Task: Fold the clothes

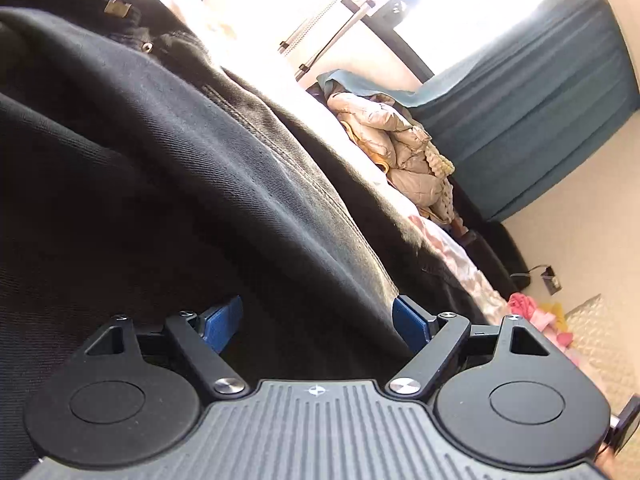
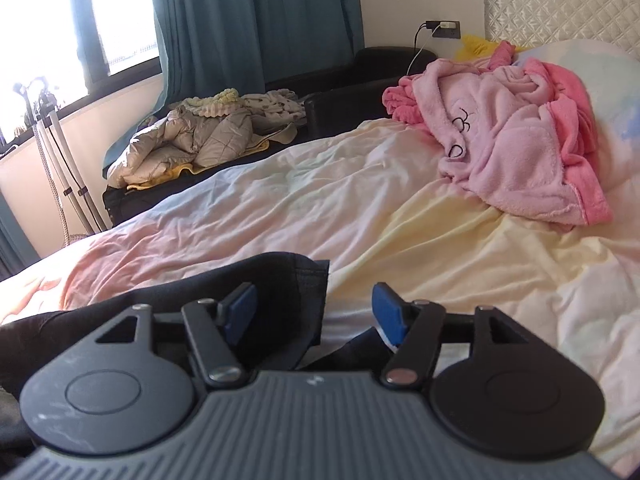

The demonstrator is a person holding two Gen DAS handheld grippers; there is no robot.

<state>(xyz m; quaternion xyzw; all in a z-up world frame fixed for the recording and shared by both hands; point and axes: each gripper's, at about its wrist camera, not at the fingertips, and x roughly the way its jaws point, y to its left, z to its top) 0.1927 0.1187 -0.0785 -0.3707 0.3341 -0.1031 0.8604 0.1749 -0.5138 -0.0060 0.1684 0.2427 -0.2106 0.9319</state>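
A pair of black jeans (image 1: 168, 152) lies on the bed and fills most of the left wrist view. My left gripper (image 1: 318, 322) is open, its blue pads wide apart, with the dark denim between and under them. In the right wrist view the hem end of the black jeans (image 2: 280, 284) lies on the pale bedsheet (image 2: 360, 208). My right gripper (image 2: 314, 312) is open, its left pad over the dark cloth and its right pad over the sheet.
A pink fleece robe (image 2: 512, 128) is heaped near the pillow and quilted headboard (image 2: 560, 8). A beige puffer jacket (image 2: 192, 140) lies on a dark bench beside the bed, also in the left wrist view (image 1: 396, 148). Teal curtains (image 2: 248, 20) hang by the window.
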